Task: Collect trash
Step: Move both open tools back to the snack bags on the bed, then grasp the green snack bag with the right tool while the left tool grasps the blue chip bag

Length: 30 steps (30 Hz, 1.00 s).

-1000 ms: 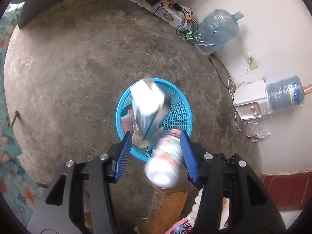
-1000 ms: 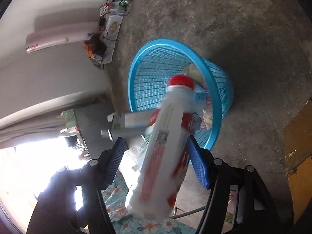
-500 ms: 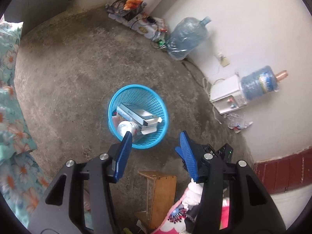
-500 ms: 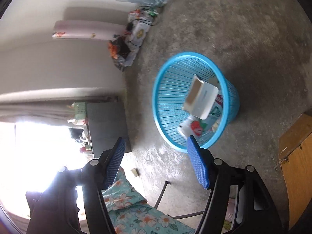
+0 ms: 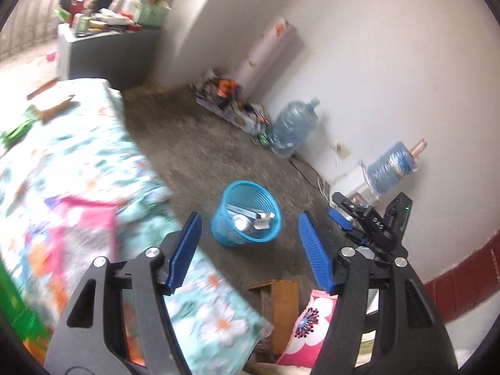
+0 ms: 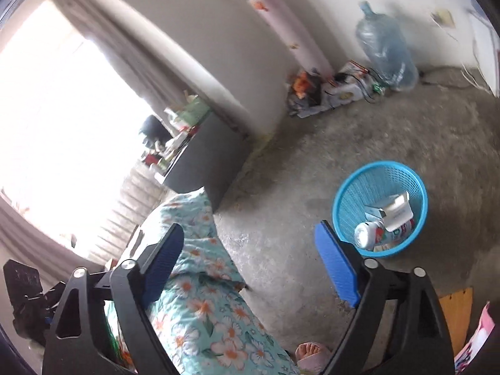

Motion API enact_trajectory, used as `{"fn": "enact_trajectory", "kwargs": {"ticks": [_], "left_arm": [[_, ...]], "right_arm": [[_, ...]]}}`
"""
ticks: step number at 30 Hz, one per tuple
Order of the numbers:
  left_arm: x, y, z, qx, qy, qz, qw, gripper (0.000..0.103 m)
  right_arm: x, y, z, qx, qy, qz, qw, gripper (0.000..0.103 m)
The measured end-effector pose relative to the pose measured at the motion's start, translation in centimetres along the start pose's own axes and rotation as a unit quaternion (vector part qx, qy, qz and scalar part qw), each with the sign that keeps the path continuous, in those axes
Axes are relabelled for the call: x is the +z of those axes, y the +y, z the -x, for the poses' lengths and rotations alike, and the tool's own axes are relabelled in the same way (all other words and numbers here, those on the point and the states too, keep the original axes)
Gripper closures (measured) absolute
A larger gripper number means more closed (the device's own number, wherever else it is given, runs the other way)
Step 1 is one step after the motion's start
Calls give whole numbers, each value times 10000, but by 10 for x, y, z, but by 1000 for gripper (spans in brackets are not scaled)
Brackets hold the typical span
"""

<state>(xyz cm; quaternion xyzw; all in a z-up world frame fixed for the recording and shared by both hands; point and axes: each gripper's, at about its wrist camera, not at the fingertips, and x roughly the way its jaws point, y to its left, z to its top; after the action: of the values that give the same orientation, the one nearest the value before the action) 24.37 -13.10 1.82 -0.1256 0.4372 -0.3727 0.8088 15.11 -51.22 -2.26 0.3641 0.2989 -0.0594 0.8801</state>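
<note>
We have lifted both grippers away from the basket since dropping the bottle and box.
Left gripper (image 5: 248, 243) and right gripper (image 6: 248, 257) fingers have just been opening, nothing between them; the bottle (image 6: 368, 234) and box (image 6: 397, 207) lie in the blue basket (image 6: 350, 193) on the floor.

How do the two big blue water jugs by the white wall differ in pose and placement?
The clear water jug stands on the concrete floor with its neck up; the wrapped water jug lies tipped, neck toward the wall, mounted on the white dispenser. The first looks see-through and dented, the second opaque blue. Both are large, blue and near the wall.
</note>
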Motion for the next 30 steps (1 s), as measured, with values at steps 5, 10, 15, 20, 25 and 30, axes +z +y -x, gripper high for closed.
{"fn": "enact_trajectory", "kwargs": {"ticks": [5, 10, 15, 20, 25, 30], "left_arm": [[-55, 42, 82, 337, -722, 343, 9962, 38], [-106, 83, 150, 990, -1317, 724, 9837, 36], [-150, 122, 197, 1743, -1656, 1166, 9636, 36], [-177, 159, 226, 2291, -1865, 1672, 9406, 36], [-187, 177, 237, 2493, -2011, 1975, 9265, 36], [-196, 181, 241, 2540, -2074, 2037, 9225, 36]], "right_arm": [[-29, 78, -2, 538, 478, 932, 9930, 11], [-68, 132, -12, 1165, 1178, 1279, 9779, 11], [-119, 173, -15, 1651, 1790, 1274, 9615, 11], [-181, 209, -31, 2324, 2620, 1120, 9299, 11], [-256, 250, -60, 2664, 3503, 1012, 8922, 15], [-320, 278, -95, 2524, 4155, 753, 8706, 31]]}}
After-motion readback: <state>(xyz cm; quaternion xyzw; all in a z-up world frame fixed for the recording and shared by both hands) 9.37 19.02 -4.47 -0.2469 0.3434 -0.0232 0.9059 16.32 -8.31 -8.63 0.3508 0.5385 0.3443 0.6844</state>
